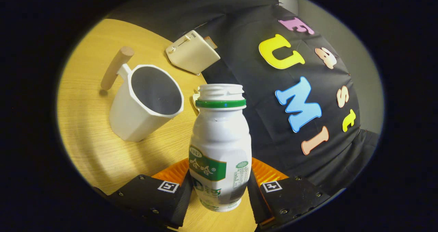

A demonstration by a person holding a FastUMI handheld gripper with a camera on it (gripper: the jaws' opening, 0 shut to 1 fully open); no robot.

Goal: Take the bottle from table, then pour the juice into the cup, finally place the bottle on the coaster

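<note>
A white plastic bottle (pixel 219 146) with a green neck ring and a green label sits between my fingers, its mouth uncapped. My gripper (pixel 219 194) is shut on the bottle's lower body, one finger pressing on each side. An orange ribbed coaster (pixel 172 173) shows on both sides of the bottle, just behind its base. I cannot tell whether the bottle rests on the coaster or hangs above it. A white faceted cup (pixel 143 105) with a wooden handle (pixel 116 67) stands beyond the fingers, left of the bottle. The part of its inside that I can see looks empty.
The round wooden table (pixel 89 122) ends close behind the bottle, where the booth's black cloth wall (pixel 267 129) hangs. A cream box (pixel 192 52) with a slider lies at the table's far edge beyond the cup.
</note>
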